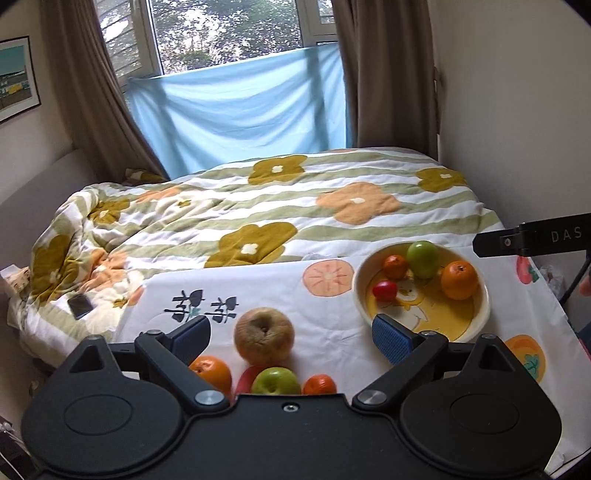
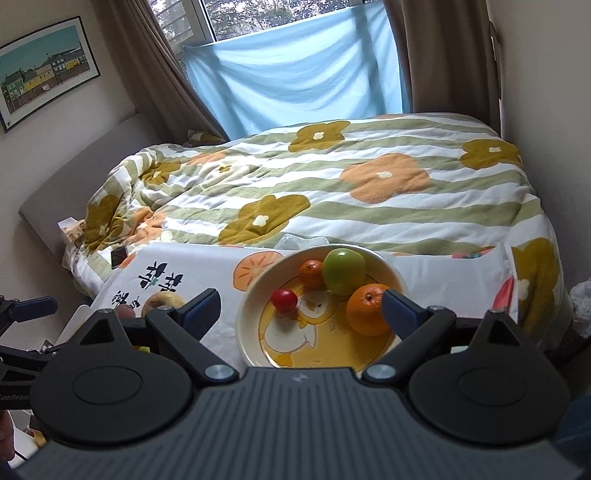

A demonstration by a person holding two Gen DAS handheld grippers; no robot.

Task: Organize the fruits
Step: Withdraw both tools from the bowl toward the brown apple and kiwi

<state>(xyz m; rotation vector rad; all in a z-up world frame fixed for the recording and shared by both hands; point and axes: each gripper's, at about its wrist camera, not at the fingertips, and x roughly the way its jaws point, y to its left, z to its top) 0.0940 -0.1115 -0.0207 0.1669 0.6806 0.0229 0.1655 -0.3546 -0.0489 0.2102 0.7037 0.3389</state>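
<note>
Left wrist view has the left gripper (image 1: 288, 338), jaws spread, framing the tan apple (image 1: 264, 334), seemingly next for the bowl (image 1: 484, 291); right gripper (image 2: 301, 312) empty, jaws spread.

table cloth (image 1: 332, 332); bowl (image 1: 360, 295); apples (image 1: 264, 334); oranges (image 1: 212, 371)

Daylit window (image 1: 229, 29), brown curtains (image 1: 384, 74), and a floral-quilted bed (image 2: 332, 192) between pale walls (image 1: 517, 110).

Black left tool (image 1: 291, 334), blue textured pads (image 1: 390, 338), silver pivot screws, ribbed grey right tool (image 2: 301, 308)
</note>
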